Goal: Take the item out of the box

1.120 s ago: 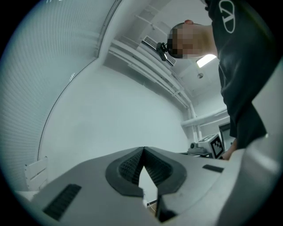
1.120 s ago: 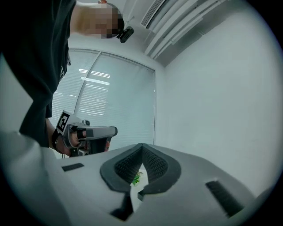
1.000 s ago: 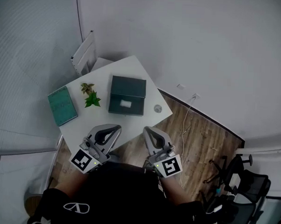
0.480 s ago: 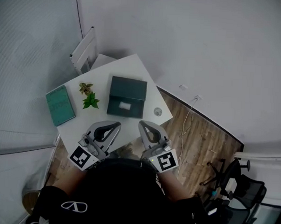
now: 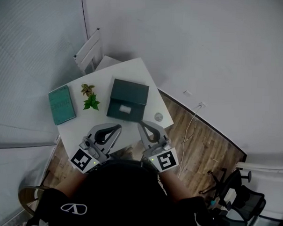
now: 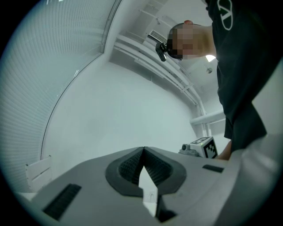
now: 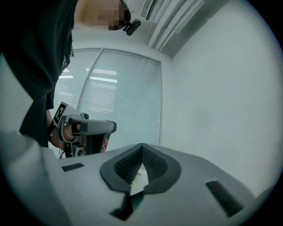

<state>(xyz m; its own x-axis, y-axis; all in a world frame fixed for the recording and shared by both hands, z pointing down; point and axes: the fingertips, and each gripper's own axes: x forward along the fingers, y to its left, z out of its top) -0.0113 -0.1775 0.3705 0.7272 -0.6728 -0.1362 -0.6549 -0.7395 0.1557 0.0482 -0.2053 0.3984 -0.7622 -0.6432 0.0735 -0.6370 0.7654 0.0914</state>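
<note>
A dark green box (image 5: 128, 99) lies on the small white table (image 5: 134, 72) in the head view, with a white patch (image 5: 124, 110) on its near part. Whether its lid is up I cannot tell. Both grippers hover at the table's near edge, short of the box. My left gripper (image 5: 118, 128) has its jaws together and holds nothing. My right gripper (image 5: 141, 124) is shut and empty too, its tip close to the box's near right corner. In the left gripper view the left gripper (image 6: 143, 150) points at a bare wall. The right gripper (image 7: 141, 146) faces window blinds.
A teal book (image 5: 62, 105) and a small green plant (image 5: 90, 97) lie left of the box; a small round object (image 5: 158, 117) sits at the table's right corner. A white slatted chair (image 5: 90, 51) stands behind the table. A cable (image 5: 191, 121) and office chairs (image 5: 236, 194) are on the wooden floor.
Both grippers have moved up closer to the table's near edge, and the right one has come nearer the box's corner. Both have stayed shut. The head view has shifted slightly.
</note>
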